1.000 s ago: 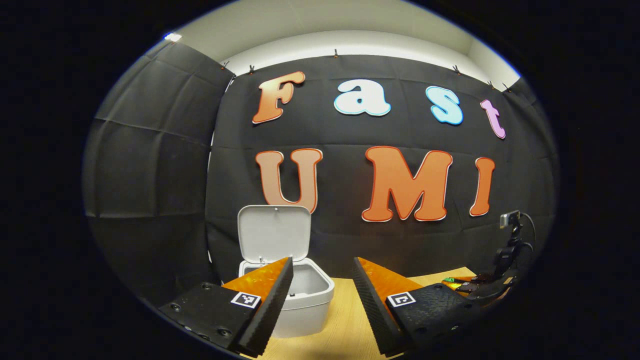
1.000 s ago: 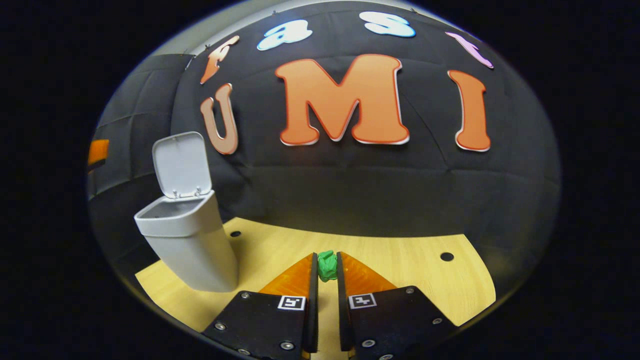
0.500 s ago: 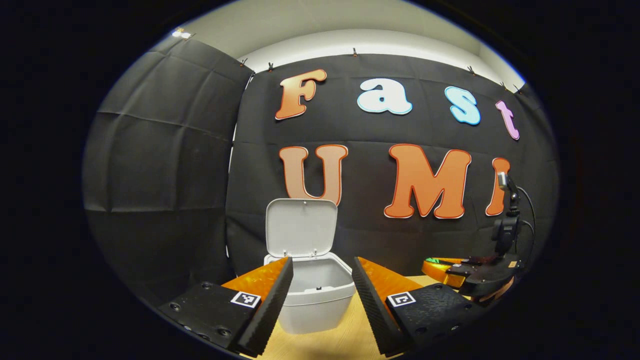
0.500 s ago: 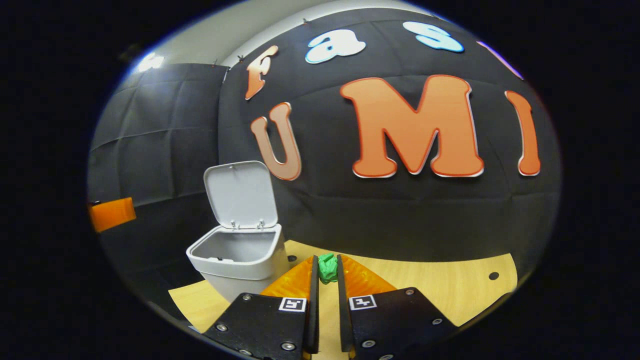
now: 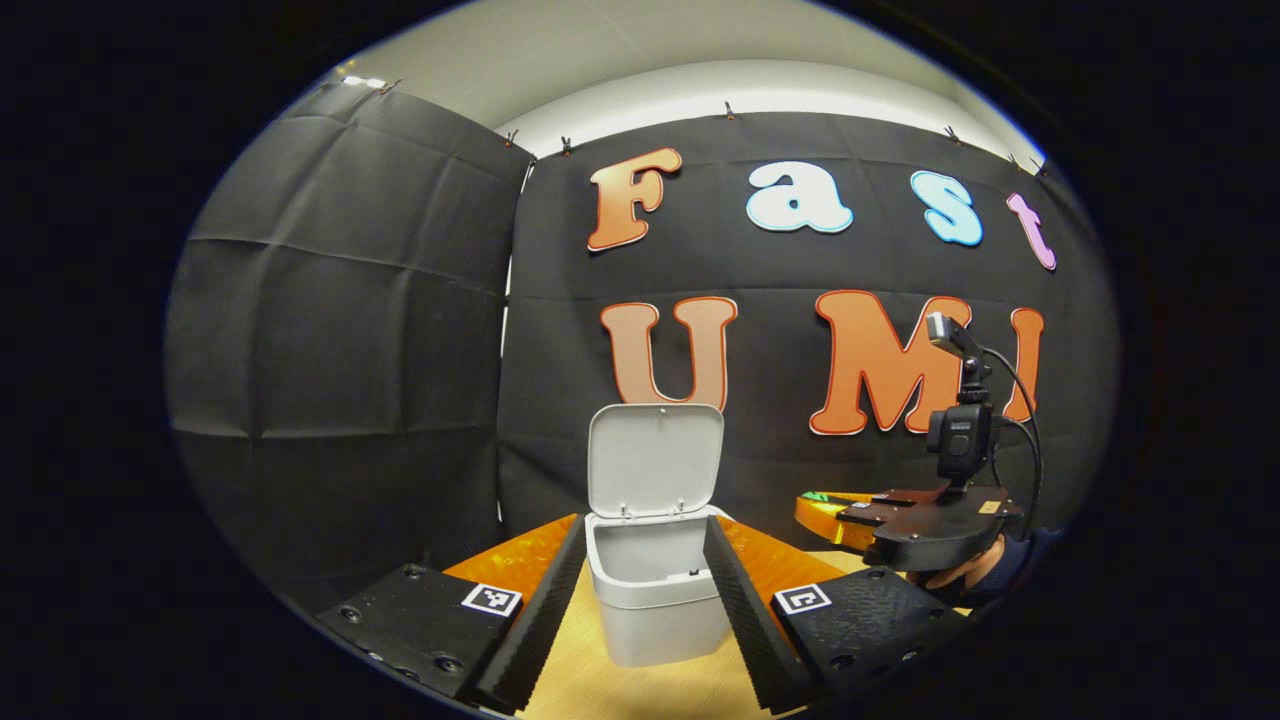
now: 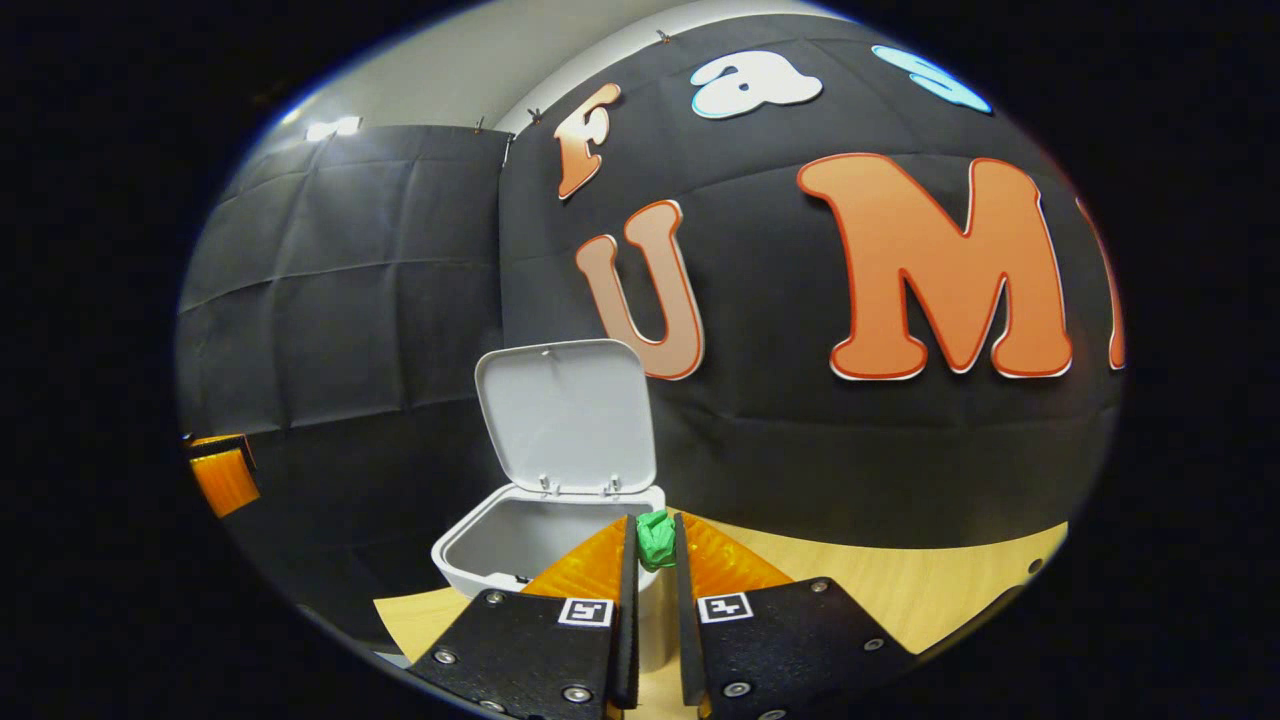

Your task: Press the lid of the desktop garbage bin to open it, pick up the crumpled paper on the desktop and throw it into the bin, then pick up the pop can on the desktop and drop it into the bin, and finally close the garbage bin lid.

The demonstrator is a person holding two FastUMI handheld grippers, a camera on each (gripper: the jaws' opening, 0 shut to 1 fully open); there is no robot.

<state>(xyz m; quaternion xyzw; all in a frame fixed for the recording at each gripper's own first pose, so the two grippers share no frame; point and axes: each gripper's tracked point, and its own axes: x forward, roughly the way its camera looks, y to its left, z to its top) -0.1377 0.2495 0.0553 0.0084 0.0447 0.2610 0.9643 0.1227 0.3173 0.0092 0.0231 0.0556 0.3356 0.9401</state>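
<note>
A white desktop bin (image 5: 655, 590) stands on the wooden table with its lid (image 5: 655, 460) tipped up and back. My left gripper (image 5: 640, 540) is open, and the bin shows between its fingers, farther off. In the right gripper view my right gripper (image 6: 655, 540) is shut on a green crumpled paper (image 6: 656, 539), held at its fingertips just right of the bin's open mouth (image 6: 515, 535). The lid (image 6: 565, 415) stands upright behind. My right gripper (image 5: 830, 505) also shows in the left gripper view, raised to the right of the bin, a bit of green at its tip.
The wooden table (image 6: 900, 585) runs to the right of the bin up to the black cloth wall. A camera on a stalk with cables (image 5: 960, 425) rides on the right gripper. A dark sleeve (image 5: 1000, 570) shows beneath that gripper.
My right gripper has carried the green paper up and left, from over the table to beside the bin's mouth. The left gripper has swung so the bin sits between its fingers.
</note>
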